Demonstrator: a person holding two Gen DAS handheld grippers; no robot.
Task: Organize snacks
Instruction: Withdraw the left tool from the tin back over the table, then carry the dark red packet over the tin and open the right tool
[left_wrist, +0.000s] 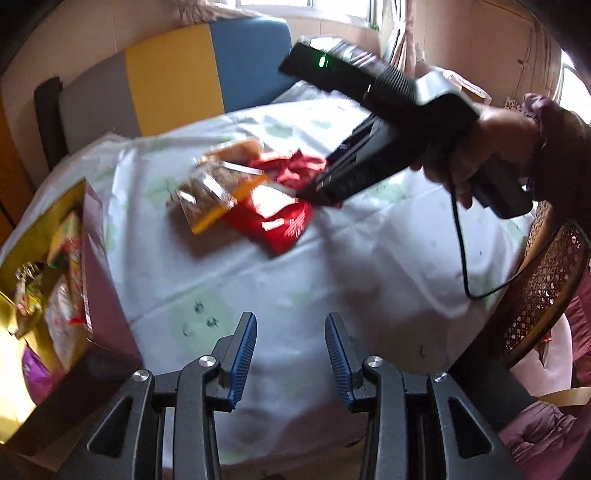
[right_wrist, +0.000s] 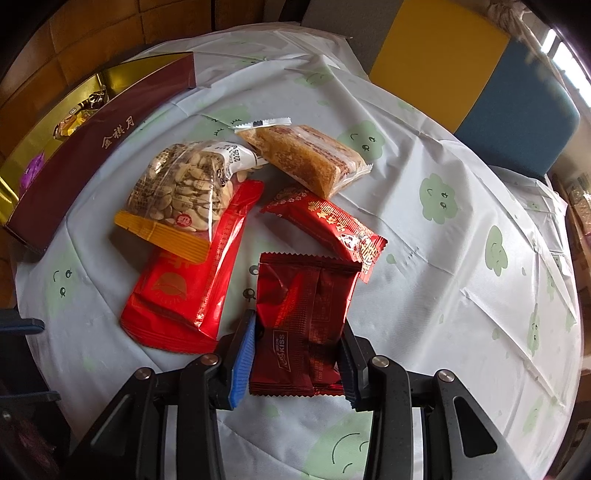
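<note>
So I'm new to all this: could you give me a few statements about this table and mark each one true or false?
1. The right gripper has a dark red packet between its jaws. True.
2. The left gripper holds a snack. False: nothing is between its jaws.
3. The bag of nuts lies partly on the bright red packet. True.
4. The maroon box is closed with a lid. False: it is open, with snacks inside.
5. The table has a bare wooden top. False: a pale cloth with green faces covers it.
</note>
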